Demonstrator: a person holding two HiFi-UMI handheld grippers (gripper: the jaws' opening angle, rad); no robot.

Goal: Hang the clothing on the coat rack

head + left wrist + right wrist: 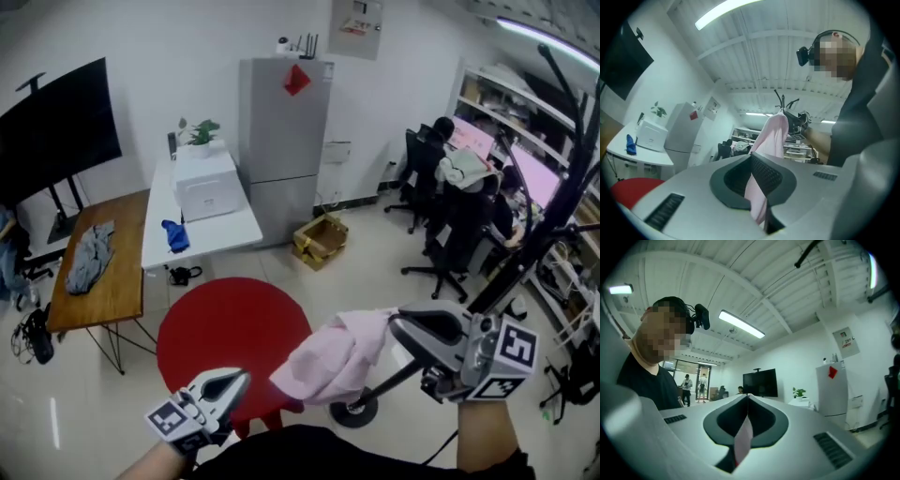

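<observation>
A pink garment [336, 357] hangs bunched between my two grippers, over the floor in front of me. My right gripper [396, 324] is shut on its upper right part; a pink strip [742, 442] shows pinched between its jaws. My left gripper [240, 379], low at the left, is shut on the garment's other end, and the cloth [771, 136] runs up from its jaws toward the right gripper. The black coat rack [553, 220] stands at my right, leaning through the view, its round base [354, 411] on the floor under the garment. Its hooks [780, 99] show beyond the cloth.
A red round table [234, 333] stands just ahead. Behind it are a white table [202, 234] with a printer, a wooden table [117, 281] with a grey garment, a grey fridge [281, 141] and a cardboard box [319, 239]. People sit on office chairs [459, 216] at desks at the right.
</observation>
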